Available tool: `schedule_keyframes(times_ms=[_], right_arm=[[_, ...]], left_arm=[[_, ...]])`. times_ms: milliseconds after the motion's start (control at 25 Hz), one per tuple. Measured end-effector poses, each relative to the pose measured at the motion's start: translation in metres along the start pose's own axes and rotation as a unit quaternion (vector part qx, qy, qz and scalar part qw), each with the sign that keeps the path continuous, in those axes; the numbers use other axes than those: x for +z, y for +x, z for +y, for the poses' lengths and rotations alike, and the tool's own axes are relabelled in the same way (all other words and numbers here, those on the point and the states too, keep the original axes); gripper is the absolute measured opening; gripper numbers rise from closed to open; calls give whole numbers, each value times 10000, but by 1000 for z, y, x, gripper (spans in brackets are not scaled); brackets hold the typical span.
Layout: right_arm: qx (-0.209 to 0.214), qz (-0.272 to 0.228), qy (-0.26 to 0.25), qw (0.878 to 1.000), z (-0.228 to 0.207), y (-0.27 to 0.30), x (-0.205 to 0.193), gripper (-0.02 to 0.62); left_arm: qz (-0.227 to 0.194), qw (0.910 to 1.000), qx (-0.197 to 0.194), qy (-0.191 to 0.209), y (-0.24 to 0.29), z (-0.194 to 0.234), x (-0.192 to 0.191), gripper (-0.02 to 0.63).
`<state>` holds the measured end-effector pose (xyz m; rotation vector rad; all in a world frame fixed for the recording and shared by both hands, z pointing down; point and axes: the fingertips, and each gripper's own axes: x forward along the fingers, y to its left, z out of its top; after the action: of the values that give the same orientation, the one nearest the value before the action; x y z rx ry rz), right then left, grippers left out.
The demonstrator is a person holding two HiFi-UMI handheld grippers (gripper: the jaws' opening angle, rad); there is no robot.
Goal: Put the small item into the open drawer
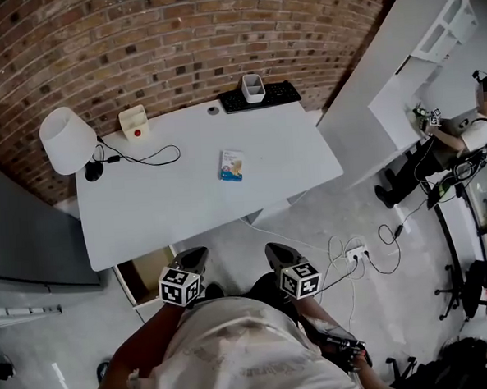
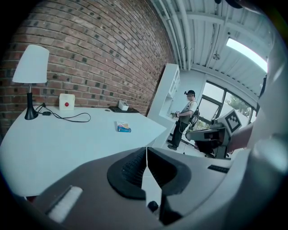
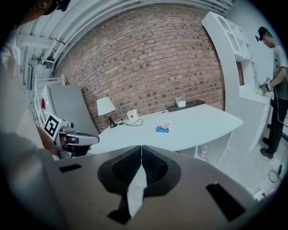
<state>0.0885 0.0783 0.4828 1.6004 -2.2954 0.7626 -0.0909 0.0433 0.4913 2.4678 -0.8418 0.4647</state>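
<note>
The small item, a blue and white box (image 1: 232, 165), lies flat near the middle of the white desk (image 1: 170, 206); it also shows in the left gripper view (image 2: 123, 127) and the right gripper view (image 3: 163, 128). The open drawer (image 1: 145, 274) sticks out under the desk's front left corner, and its inside looks brownish. My left gripper (image 1: 198, 253) hovers just right of the drawer, in front of the desk edge, jaws shut and empty (image 2: 146, 152). My right gripper (image 1: 273, 249) is beside it, also shut on nothing (image 3: 141, 152). Both are well short of the box.
A white lamp (image 1: 66, 139), a white box with a red button (image 1: 134, 122), a black cable (image 1: 147, 158), a keyboard (image 1: 260, 96) and a white cup (image 1: 252, 86) stand along the desk's back. A grey cabinet (image 1: 24, 236) is at left. A power strip (image 1: 356, 252) lies on the floor. A person (image 1: 462, 139) stands far right.
</note>
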Motion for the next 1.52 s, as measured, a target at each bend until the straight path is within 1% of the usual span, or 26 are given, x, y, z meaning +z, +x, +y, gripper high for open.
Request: schedule_keyframes(times_ms=[160,320,520,760,960,1240,1520], right_arm=[[82,16,14,10000,1,4,2,6],[131,83,57,9999,-13,12,1,6],[236,73,92,9997,-29,34,13,6],[486,171,35,9987,-49,57,32,6],[557,137,-10,9984,-71,77,53,6],[625,198,124,9978,-100,94,60,6],[758,318,181,9965,-125,114,66,6]], left_arm=[[71,10000,30,-29,4,2,-3,12],[116,9999,82,-33,14,2,-1,12],[171,9993,299,-128,22,17,1,12],[156,9985,494,-189,47,24,22,12],[145,9981,569,-185,73,34,43,12],[285,9975,602,-216,106,34,54,12],[402,9960,742,-289,135,43,63,12]])
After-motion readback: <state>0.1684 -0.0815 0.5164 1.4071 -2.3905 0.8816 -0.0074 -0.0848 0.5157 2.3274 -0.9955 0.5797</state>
